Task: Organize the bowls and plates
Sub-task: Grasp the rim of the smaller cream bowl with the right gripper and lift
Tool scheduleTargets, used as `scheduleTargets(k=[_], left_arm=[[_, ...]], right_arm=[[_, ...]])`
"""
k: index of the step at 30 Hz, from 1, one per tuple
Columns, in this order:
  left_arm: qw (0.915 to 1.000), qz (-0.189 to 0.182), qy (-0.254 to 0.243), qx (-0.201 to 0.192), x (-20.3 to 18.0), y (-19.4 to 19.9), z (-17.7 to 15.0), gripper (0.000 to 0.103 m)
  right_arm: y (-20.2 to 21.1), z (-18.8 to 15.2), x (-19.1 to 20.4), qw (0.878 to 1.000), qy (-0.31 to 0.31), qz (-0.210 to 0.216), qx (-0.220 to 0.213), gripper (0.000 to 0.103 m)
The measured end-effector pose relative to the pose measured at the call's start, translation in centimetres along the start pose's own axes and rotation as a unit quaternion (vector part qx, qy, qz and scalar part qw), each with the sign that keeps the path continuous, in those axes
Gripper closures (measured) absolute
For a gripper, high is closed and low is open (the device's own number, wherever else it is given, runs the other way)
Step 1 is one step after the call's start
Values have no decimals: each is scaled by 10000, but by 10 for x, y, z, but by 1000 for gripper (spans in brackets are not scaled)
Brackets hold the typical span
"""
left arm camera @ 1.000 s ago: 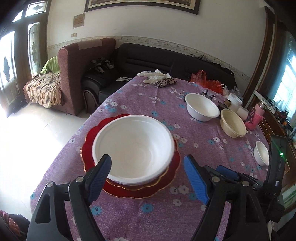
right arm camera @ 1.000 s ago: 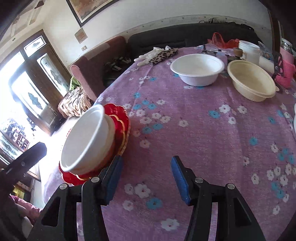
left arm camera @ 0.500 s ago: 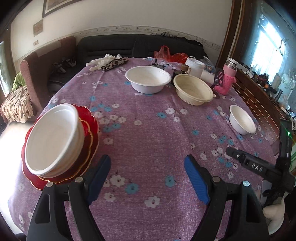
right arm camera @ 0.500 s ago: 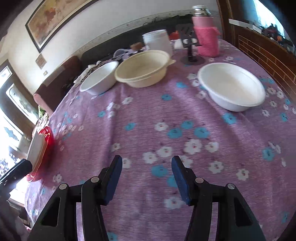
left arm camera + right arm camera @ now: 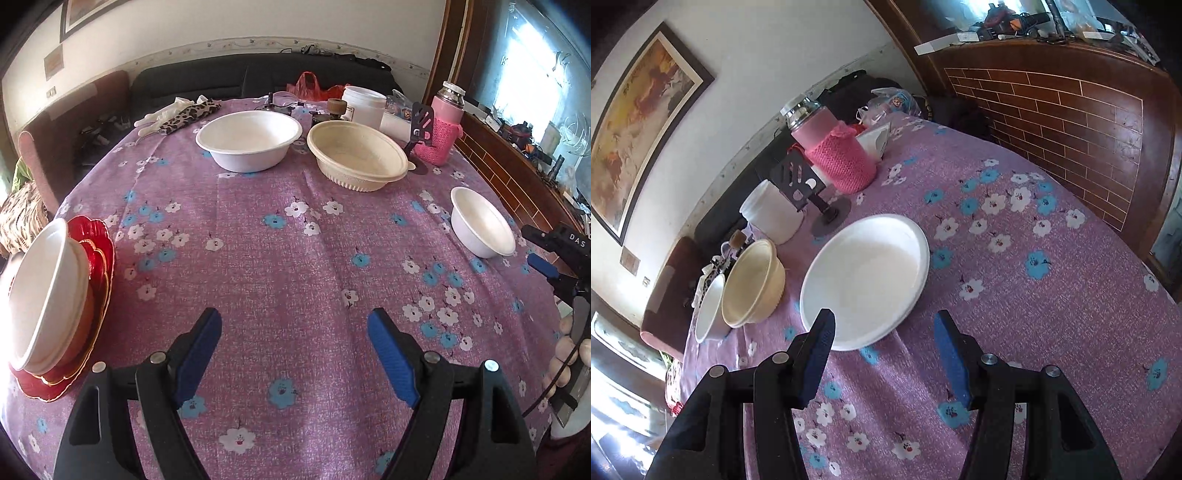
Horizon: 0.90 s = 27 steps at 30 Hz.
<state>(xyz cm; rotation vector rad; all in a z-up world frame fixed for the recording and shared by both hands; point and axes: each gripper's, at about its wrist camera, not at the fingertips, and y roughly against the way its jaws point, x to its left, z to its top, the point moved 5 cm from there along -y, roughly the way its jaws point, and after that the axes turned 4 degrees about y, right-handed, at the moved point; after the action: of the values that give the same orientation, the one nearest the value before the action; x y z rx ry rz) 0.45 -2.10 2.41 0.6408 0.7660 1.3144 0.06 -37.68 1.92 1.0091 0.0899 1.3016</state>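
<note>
A white bowl [image 5: 40, 295] sits on stacked red plates [image 5: 94, 280] at the table's left edge. Farther back stand a large white bowl [image 5: 249, 140] and a cream bowl [image 5: 356, 160]; both also show in the right wrist view, white bowl [image 5: 709, 314] and cream bowl [image 5: 753, 282]. A small white bowl [image 5: 480, 225] stands at the right. My left gripper [image 5: 295, 350] hovers open over bare cloth. My right gripper [image 5: 882, 343] is open, its fingers just short of the small white bowl [image 5: 866, 280]; it shows as the right gripper [image 5: 554, 258] at the left view's edge.
The table carries a purple flowered cloth [image 5: 295, 258]. Behind the bowls stand a pink-sleeved flask [image 5: 834, 155], a black phone stand [image 5: 801, 184] and a white tub [image 5: 772, 214]. Gloves and a leopard cloth [image 5: 177, 114] lie at the far left. A brick-patterned wooden panel [image 5: 1071, 110] borders the right.
Both grippers swung right, away from the red plate stack. The right gripper rolled and now faces the small white bowl close up. Neither jaw opening changed.
</note>
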Motion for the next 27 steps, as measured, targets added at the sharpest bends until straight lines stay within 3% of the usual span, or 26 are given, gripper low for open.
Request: scheduleTargets(k=[3,7,10,18,22,27], left_arm=[[9999,-36,98,70,-4,-15,3,22],[9999,-61,143,0,-11,-29,17,23],[9997,-107,207,-103,-14,-40,34,23],[9980,-46,610,-130,16,-71,42,23],[9939,-322,1020,271,32,-84,37,23],[9898,-452,1341,159,45,-75,41,23]], right_arm=[[-5,1,10,9999,120,-46,-92,44],[-23,-6,28,9994,330,-59,100,44],[-29,-6,41,9989,432,-114,115,39],[-40,19,98,9942,1043,-249,17,39],[-75,33,129,9917,1227,-270,273,38],[-139,50,158,9869,1414,-537,565,38]])
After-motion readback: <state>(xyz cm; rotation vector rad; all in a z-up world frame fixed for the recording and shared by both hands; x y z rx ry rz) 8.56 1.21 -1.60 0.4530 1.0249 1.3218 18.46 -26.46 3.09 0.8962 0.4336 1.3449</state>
